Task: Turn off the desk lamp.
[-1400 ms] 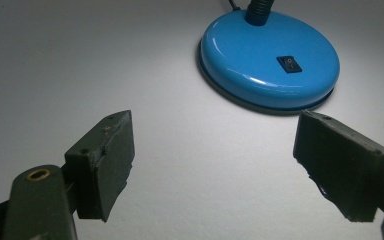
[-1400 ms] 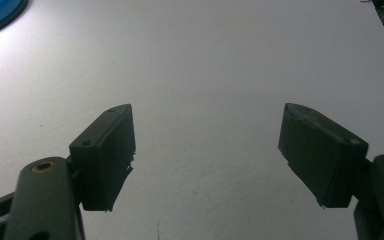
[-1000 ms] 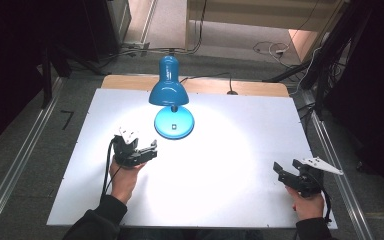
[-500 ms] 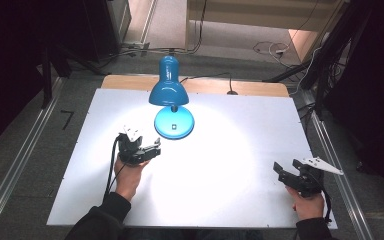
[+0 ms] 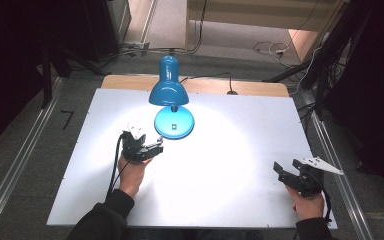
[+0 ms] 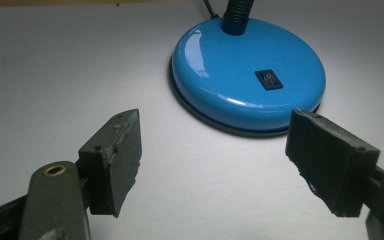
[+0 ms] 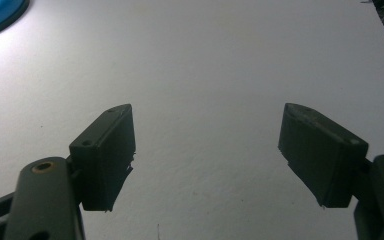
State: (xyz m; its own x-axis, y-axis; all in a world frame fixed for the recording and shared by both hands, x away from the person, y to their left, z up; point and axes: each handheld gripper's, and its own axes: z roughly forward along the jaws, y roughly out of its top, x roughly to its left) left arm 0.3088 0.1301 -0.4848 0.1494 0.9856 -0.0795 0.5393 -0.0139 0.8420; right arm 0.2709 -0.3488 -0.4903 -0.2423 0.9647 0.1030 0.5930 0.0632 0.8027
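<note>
your left gripper [image 5: 156,148] sits just short of the blue lamp [image 5: 172,107] near the tabletop's [image 5: 240,165] far edge, jaws wide, just closing a little, nothing between them. right gripper [image 5: 283,172] idles wide and empty by the right edge. risk: coming in wide could nudge the base instead of hitting the switch [image 6: 269,79] (small target).

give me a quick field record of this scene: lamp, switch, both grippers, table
lamp: blue desk lamp standing at the far middle of the table, lit, shade aimed down
lamp base: round blue base, nothing touching it
switch: black rocker switch on top of the base
left gripper: left gripper jaws apart with nothing between them, just closing a little, short of the base
right gripper: right gripper open over bare table
table: white table
</note>
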